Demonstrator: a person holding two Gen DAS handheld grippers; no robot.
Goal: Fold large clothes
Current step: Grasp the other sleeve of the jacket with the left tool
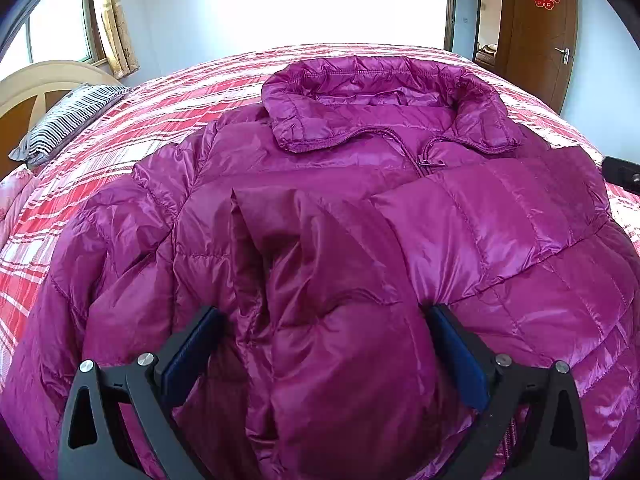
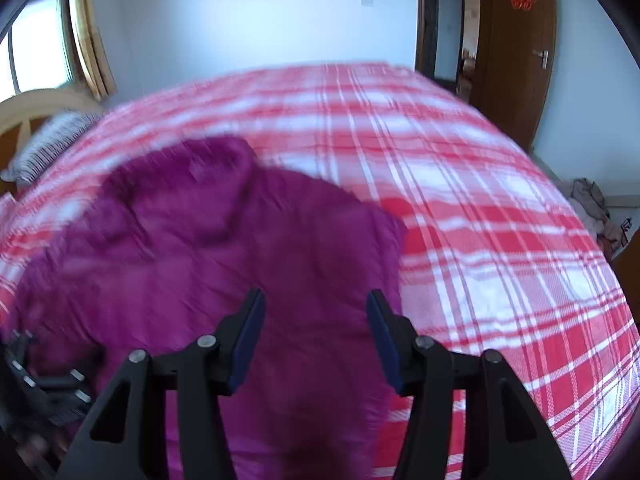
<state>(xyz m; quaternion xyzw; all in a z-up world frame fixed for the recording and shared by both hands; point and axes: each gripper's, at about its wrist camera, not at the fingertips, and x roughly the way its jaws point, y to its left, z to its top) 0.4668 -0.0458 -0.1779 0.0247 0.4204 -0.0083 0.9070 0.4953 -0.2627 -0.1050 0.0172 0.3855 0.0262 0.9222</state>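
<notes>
A shiny magenta down jacket (image 1: 360,208) lies front up on the bed, collar (image 1: 380,108) far from me, zipper partly closed. A sleeve is folded across its front. My left gripper (image 1: 324,324) is open, its fingers wide on either side of that folded sleeve (image 1: 328,300), which bulges between them. My right gripper (image 2: 316,308) is open and empty, held above the jacket's right edge (image 2: 240,240); this view is blurred by motion. A black part of the right gripper shows at the right edge of the left wrist view (image 1: 622,174).
The bed has a red and white plaid cover (image 2: 480,220). A striped pillow (image 1: 68,120) lies by the wooden headboard (image 1: 24,88) at the left. A brown door (image 2: 516,48) and a heap of clothes (image 2: 596,208) are at the right.
</notes>
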